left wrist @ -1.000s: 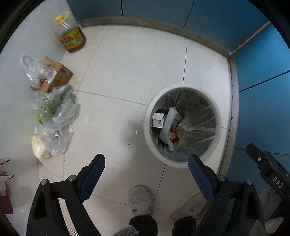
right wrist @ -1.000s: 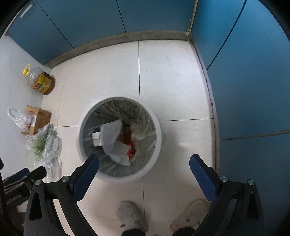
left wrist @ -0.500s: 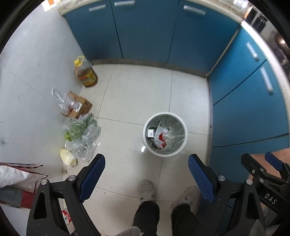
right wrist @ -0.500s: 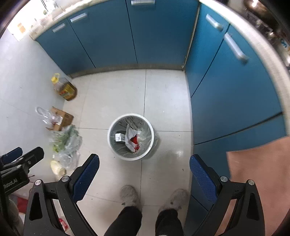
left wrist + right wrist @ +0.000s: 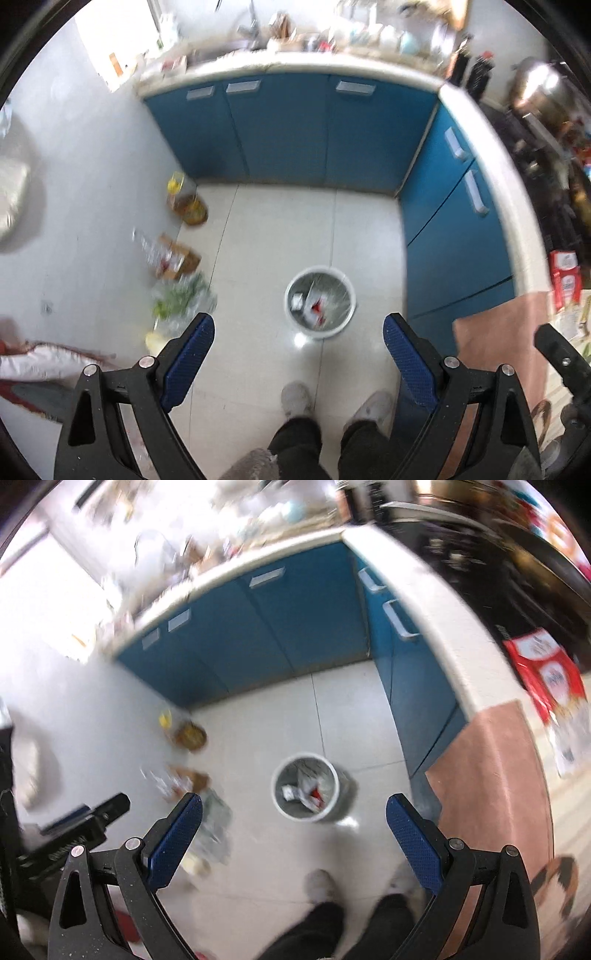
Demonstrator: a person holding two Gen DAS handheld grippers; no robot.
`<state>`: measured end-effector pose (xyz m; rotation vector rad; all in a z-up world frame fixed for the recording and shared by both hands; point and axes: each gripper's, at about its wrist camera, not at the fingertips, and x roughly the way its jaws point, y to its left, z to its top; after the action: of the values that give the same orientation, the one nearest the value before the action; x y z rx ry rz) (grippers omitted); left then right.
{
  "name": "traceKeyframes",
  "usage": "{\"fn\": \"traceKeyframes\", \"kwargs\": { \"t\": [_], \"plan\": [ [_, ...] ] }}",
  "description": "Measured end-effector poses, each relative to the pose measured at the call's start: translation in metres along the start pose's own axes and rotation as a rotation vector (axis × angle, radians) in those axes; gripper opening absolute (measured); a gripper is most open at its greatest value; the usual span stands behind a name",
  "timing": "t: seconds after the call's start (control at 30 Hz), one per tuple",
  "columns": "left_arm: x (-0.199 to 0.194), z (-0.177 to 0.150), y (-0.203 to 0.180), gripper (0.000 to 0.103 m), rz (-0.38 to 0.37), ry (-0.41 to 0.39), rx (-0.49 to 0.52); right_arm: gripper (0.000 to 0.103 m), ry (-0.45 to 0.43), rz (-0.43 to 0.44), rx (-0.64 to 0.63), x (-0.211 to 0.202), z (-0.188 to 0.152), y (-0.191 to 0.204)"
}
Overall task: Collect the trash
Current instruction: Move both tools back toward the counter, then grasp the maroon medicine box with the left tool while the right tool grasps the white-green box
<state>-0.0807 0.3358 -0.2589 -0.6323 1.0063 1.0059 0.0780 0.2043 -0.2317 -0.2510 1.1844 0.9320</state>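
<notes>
Blur smears the clutter on the worktop above the blue cabinets, nothing there readable; inside the trash bin white and red scraps too small to identify; left of the bin, the plastic bags are streaked by motion; the person's legs are cut off at the bottom edge

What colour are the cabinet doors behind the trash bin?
The cabinet doors are blue, with pale handles; the left wrist view shows them best, beyond the trash bin.
</notes>
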Motion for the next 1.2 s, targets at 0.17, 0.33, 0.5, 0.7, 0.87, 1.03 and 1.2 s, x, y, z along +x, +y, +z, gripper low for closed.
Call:
{"fn": "traceKeyframes", "kwargs": {
  "t": [0.17,0.33,0.5,0.7,0.87,1.03,1.2],
  "plan": [
    [-0.024,0.025,-0.076,0.103,-0.123,-0.082,0.112,0.101,-0.15,-0.013,0.21,-0.068,0.013,-0.086],
    [-0.031,0.034,-0.226,0.103,-0.189,-0.077,0.341,0.101,-0.251,-0.195,0.438,-0.122,0.017,-0.209],
    [-0.035,0.024,-0.39,0.103,-0.213,-0.065,0.552,0.101,-0.252,-0.509,0.735,-0.155,-0.002,-0.375],
    [-0.013,-0.006,-0.542,0.103,-0.213,-0.022,0.737,0.101,-0.192,-0.639,0.971,-0.149,-0.019,-0.528],
    [0.007,-0.036,-0.623,0.103,-0.226,0.057,0.844,0.101,-0.13,-0.631,1.004,-0.118,-0.015,-0.578],
    [0.025,-0.063,-0.683,0.103,-0.234,0.124,0.92,0.073,-0.068,-0.705,0.956,-0.101,-0.015,-0.588],
    [0.047,-0.096,-0.735,0.103,-0.257,0.243,0.98,0.072,-0.1,-0.699,1.003,-0.12,-0.041,-0.598]
  ]
}}
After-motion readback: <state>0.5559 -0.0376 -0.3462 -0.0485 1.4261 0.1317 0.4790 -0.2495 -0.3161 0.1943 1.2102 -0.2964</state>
